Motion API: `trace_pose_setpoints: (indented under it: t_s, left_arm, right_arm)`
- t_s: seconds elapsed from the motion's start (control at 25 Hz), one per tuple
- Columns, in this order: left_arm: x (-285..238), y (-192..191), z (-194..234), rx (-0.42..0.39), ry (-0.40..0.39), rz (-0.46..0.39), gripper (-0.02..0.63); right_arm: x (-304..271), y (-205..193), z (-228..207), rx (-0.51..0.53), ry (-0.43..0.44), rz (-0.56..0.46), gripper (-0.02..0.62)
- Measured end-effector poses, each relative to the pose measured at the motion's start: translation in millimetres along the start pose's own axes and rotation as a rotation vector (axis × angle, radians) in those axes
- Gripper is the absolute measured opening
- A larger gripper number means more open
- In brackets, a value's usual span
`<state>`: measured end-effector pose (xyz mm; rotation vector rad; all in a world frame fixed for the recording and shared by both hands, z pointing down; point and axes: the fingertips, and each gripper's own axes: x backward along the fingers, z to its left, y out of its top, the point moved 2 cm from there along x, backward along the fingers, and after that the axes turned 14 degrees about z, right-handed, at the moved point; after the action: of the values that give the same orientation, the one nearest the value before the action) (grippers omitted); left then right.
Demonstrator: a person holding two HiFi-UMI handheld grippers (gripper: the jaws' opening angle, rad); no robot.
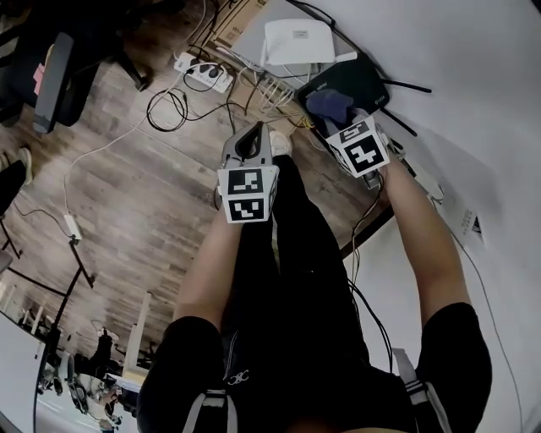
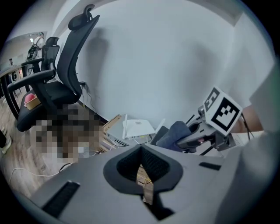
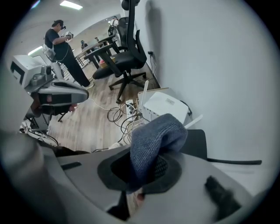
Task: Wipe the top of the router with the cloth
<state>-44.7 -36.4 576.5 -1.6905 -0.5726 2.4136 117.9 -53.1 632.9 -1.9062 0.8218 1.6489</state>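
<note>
A white wall (image 3: 218, 65) rises ahead of both grippers and fills most of what they face. Below and to the left of the left hand-held gripper (image 1: 252, 139) spreads a floor (image 1: 127, 194) of brown wooden planks. A white desk (image 1: 490, 169) lies under and to the right of the right hand-held gripper (image 3: 144, 168). Black office chairs (image 3: 122, 57) stand against the wall, well beyond the grippers and to their left, and a person (image 3: 59, 43) stands farther off in the room behind them.

A cardboard box (image 1: 241, 21) sits low against the wall ahead of the left hand-held gripper, with a white router (image 1: 297, 41) just beside it. Loose cables (image 1: 169, 106) trail over the floor ahead of that gripper, around a white power strip (image 1: 207, 74).

The black router (image 1: 351, 80) lies at the desk's far edge, directly ahead of the right hand-held gripper and just under its tip, its thin antennas stretched out to the right. The right hand-held gripper is clamped on a blue cloth (image 3: 157, 135), which bulges up and forward from between the jaws, over the near part of the black router; whether the cloth touches the router top cannot be told. The left hand-held gripper is held over the floor, to the left of the right one and apart from it, its jaws closed together with nothing between them.
</note>
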Motion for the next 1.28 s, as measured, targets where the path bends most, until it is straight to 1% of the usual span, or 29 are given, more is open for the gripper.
trace_pose_setpoints:
  t_s: [0.2, 0.56, 0.8, 1.12, 1.28]
  left_arm:
    - [-7, -2, -1, 0.010, -0.011, 0.014, 0.005]
    - [-14, 1, 3, 0.006, -0.017, 0.037, 0.005]
    - [-16, -5, 9, 0.015, -0.011, 0.059, 0.005]
    - [-19, -9, 7, 0.017, -0.015, 0.069, 0.005]
    - [-20, -9, 7, 0.015, -0.025, 0.066, 0.005]
  right_arm:
    - [-24, -3, -1, 0.042, 0.012, 0.085, 0.045]
    - [-56, 9, 2, 0.132, 0.008, 0.139, 0.044]
    - [-73, 22, -7, 0.091, 0.007, 0.138, 0.045]
    - [-91, 31, -6, 0.065, -0.034, 0.106, 0.044]
    - [-93, 34, -9, 0.056, -0.073, 0.117, 0.045]
